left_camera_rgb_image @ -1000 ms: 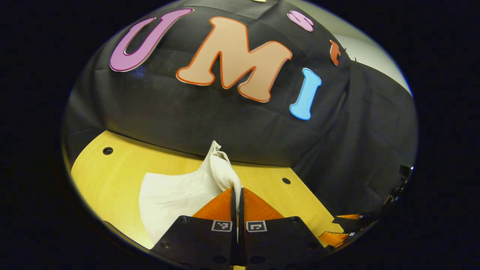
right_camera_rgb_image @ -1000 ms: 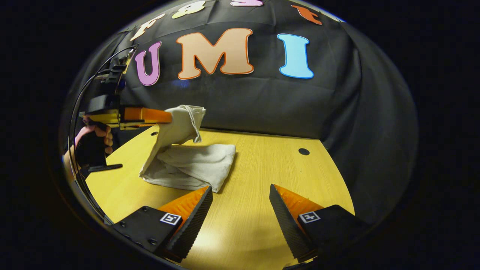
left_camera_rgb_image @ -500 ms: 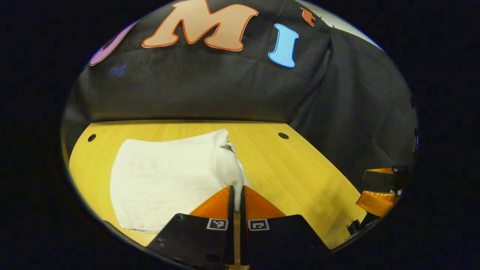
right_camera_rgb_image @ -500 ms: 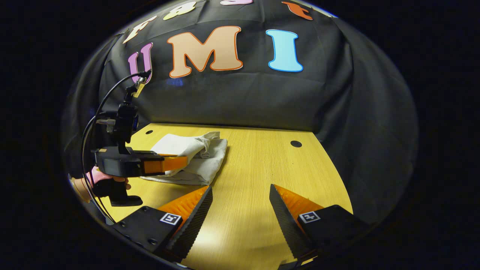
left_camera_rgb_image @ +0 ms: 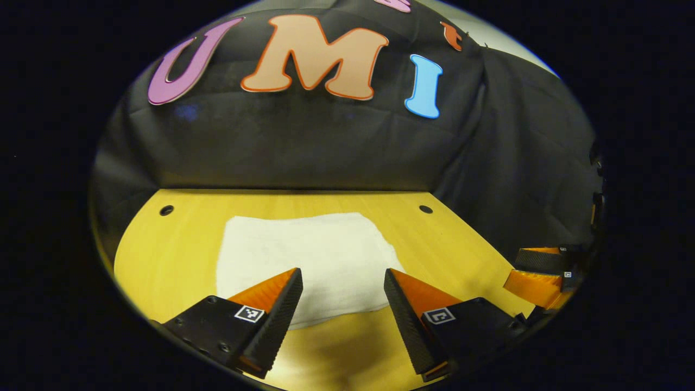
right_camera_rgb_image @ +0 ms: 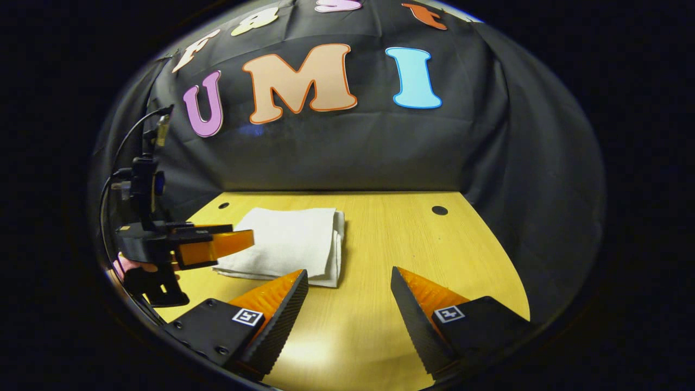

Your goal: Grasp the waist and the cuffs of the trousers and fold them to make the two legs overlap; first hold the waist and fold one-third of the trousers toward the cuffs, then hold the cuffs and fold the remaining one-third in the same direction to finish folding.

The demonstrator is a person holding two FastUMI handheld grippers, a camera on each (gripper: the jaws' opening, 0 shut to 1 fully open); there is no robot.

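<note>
A: So where are the trousers (left_camera_rgb_image: pixel 307 263) sitting?
B: Folded flat on the tabletop (right_camera_rgb_image: pixel 391 244), toward its back edge. Left claw (left_camera_rgb_image: pixel 343 296) hangs just in front of them, spread apart, empty. Right claw (right_camera_rgb_image: pixel 349 296) gapes too.

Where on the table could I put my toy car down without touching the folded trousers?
The table is bare between the folded trousers and the right-hand wall cloth, around the small hole. It is crowded on the trousers' other side, where the left gripper hangs at their edge.
</note>
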